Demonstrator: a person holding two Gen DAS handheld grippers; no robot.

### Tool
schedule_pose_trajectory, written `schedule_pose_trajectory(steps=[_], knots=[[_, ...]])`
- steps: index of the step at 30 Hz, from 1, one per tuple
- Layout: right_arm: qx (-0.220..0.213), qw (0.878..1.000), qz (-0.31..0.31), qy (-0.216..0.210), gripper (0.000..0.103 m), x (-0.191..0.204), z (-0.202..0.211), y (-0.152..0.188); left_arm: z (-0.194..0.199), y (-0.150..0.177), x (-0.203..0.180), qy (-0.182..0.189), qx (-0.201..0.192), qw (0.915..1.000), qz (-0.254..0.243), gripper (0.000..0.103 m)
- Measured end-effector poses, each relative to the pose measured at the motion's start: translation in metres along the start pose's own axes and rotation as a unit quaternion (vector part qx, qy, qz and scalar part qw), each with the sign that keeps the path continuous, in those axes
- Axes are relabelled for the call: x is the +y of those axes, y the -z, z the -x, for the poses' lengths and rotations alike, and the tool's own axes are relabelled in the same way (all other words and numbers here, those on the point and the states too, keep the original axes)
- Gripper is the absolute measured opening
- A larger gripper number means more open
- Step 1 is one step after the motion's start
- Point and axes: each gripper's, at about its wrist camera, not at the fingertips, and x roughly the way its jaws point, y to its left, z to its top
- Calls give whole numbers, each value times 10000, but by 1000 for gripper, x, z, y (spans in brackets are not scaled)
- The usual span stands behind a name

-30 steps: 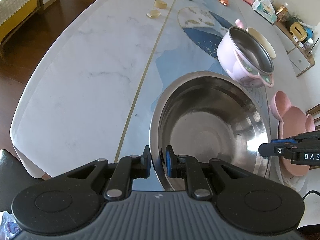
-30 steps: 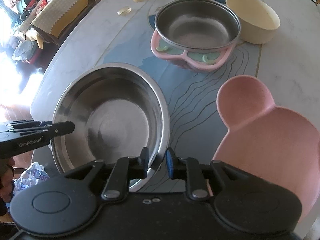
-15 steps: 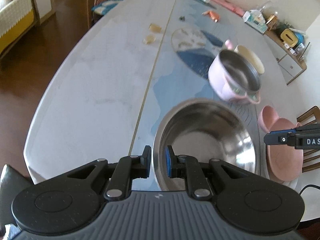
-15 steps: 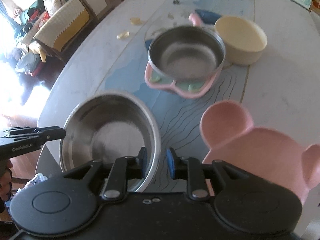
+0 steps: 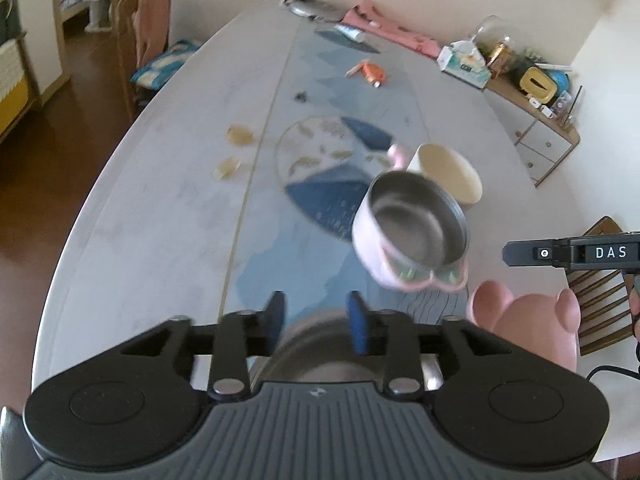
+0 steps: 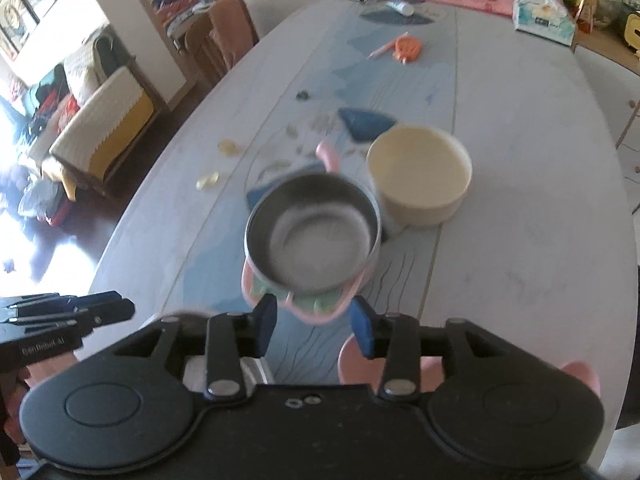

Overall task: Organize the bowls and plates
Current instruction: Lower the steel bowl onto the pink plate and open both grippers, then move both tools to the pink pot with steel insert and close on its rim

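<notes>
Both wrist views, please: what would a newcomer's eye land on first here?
Probably the steel-lined pink bowl at mid-table, just ahead of the right gripper, with the cream bowl right behind it. Next, the pink bear-eared plate at the near edge. Both the right and the left gripper are opening, gripping nothing.

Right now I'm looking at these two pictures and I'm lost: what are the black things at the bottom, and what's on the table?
No robot here: a person holds a two-finger tool in each hand, with a camera on each looking along the fingers. One picture is from the left gripper, the other from the right gripper. Both have jaws that are opening and hold nothing. On the table stand a steel bowl in a pink holder, a cream bowl behind it, a pink plate with ears and, just under the left gripper, a large steel bowl. Farther off lie a tissue box and small clutter.
</notes>
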Motion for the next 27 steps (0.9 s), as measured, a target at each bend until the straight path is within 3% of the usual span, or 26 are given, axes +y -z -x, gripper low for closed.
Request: schedule_pose_trajectory(steps=[3,10,16,22,27], knots=[[-85,10000,-38,12,46,-5,-1,-8,-4,-15,-10,1,-121,9998,-142,65],[-212,9996,-132,106,60,-16,-7,-19,-23,-46,-26,46,-186,9991,-375,73],[-174,9996,-108,185,80,-20,-22,-25,-50,-65,-35,1,-141,9985,-529,77],[-50,9994,-131,330,81,-28,-51,-32,-88,-77,-45,-189,44,9972,-725,77],[144,9985,-263,451,73,-37,-72,-32,-119,-79,-49,-226,264,9957,-860,77]])
